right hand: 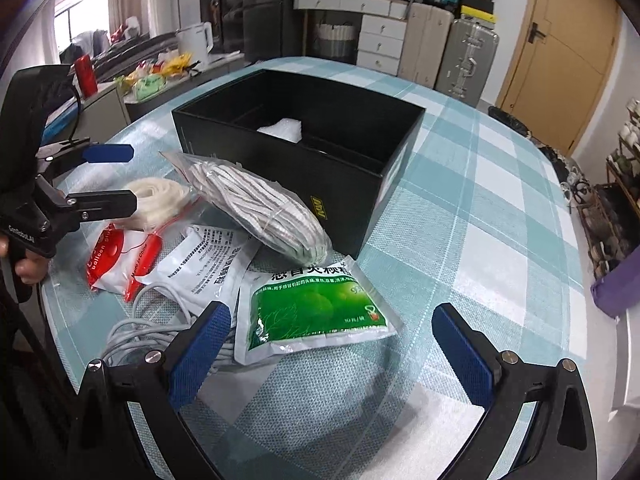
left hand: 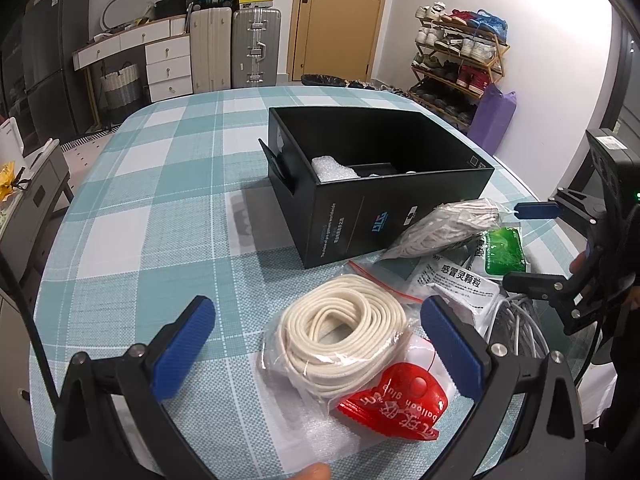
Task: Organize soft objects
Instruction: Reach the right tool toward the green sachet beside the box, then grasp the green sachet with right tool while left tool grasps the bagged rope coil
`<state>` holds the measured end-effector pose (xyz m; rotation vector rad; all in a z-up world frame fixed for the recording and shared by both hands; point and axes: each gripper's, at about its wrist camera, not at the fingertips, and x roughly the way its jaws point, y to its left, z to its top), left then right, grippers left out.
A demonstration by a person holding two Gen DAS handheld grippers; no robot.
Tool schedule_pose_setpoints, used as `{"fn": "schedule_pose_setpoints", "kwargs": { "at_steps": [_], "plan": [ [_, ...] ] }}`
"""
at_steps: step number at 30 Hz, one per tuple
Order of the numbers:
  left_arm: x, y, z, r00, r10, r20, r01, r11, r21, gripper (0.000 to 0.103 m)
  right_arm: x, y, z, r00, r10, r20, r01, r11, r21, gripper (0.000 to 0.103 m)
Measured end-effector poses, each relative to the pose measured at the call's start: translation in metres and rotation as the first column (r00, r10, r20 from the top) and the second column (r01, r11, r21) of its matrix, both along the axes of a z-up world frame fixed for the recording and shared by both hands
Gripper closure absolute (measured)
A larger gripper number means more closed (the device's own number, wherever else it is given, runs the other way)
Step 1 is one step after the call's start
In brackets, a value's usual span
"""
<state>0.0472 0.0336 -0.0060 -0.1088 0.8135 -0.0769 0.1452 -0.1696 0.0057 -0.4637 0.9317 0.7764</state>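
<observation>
Near the worktop's front edge, my left tool (left hand: 316,344) hangs released over the bagged white rope coil (left hand: 340,336); right tool (right hand: 326,344) released by the green sachet (right hand: 316,308). Best to pinch the coil's bundle, not loose plastic, then lift into the black box (left hand: 400,204).

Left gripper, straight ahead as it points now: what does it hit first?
Probably the bagged cream rope coil: it lies between the open fingers of the left gripper, just ahead. The red glue pack sits nearer but right; height unclear.
</observation>
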Motion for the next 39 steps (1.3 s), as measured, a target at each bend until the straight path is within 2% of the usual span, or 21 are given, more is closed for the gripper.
{"fn": "schedule_pose_setpoints", "kwargs": {
  "at_steps": [4, 9, 24, 28, 39],
  "plan": [
    [0.0, 0.0, 0.0, 1.0, 0.001, -0.001, -0.001, 1.0, -0.001, 0.0, 0.008, 0.005, -0.002, 1.0, 0.014, 0.001, -0.014, 1.0, -0.02, 0.001],
    [0.0, 0.0, -0.001, 1.0, -0.001, -0.005, 0.001, 1.0, -0.003, 0.0, 0.015, 0.003, -0.004, 1.0, -0.016, 0.025, 0.018, 0.998, -0.052, 0.001],
    [0.0, 0.0, -0.002, 1.0, -0.006, -0.009, 0.006, 1.0, -0.007, 0.0, 0.027, 0.003, -0.014, 0.999, 0.003, -0.046, -0.002, 1.0, 0.012, 0.002],
    [0.0, 0.0, -0.003, 1.0, -0.006, -0.01, 0.006, 1.0, -0.008, 0.0, 0.027, 0.0, -0.017, 0.997, 0.017, -0.077, -0.012, 0.998, 0.059, 0.021],
    [0.0, -0.001, -0.004, 1.0, -0.006, -0.012, 0.006, 1.0, -0.006, 0.0, 0.014, -0.014, -0.013, 0.998, -0.01, -0.056, 0.018, 0.991, 0.131, 0.04]
  ]
}}
